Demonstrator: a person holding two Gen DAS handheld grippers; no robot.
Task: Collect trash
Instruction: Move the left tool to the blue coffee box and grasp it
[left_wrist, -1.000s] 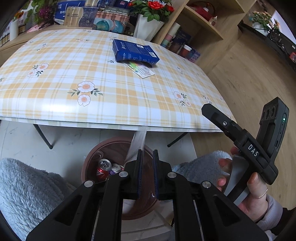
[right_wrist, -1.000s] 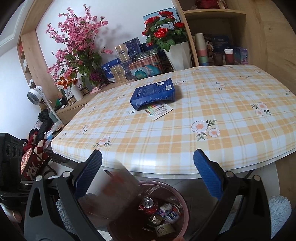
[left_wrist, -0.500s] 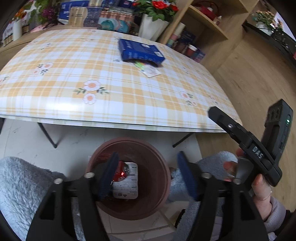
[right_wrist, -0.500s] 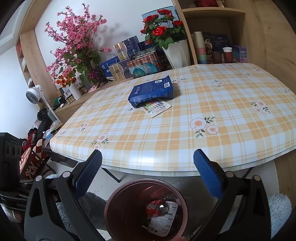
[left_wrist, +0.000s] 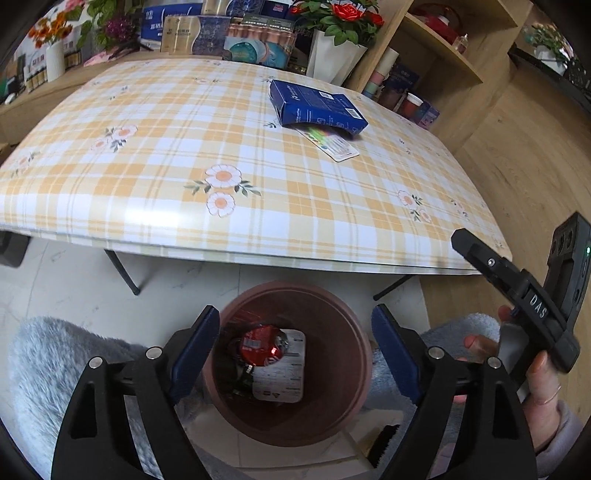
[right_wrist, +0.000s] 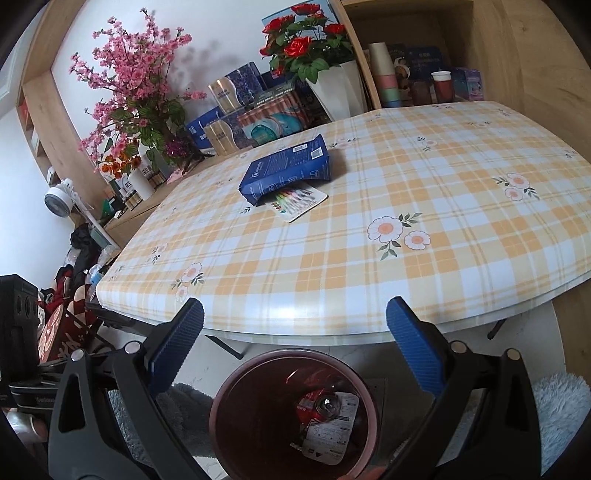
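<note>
A round reddish-brown plastic bin (left_wrist: 291, 369) on the floor holds a crushed red can (left_wrist: 260, 345) atop a white printed wrapper (left_wrist: 282, 373). Left gripper (left_wrist: 295, 347) fingers are spreading, empty, above it; right gripper (right_wrist: 295, 343) released at 12 o'clock of the bin.

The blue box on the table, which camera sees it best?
The right wrist view. There the blue box lies nearer the middle, so its top, its open end and the marker pack poking out are all clear. The left wrist view shows the box farther off and smaller, with less of the pack showing.
</note>
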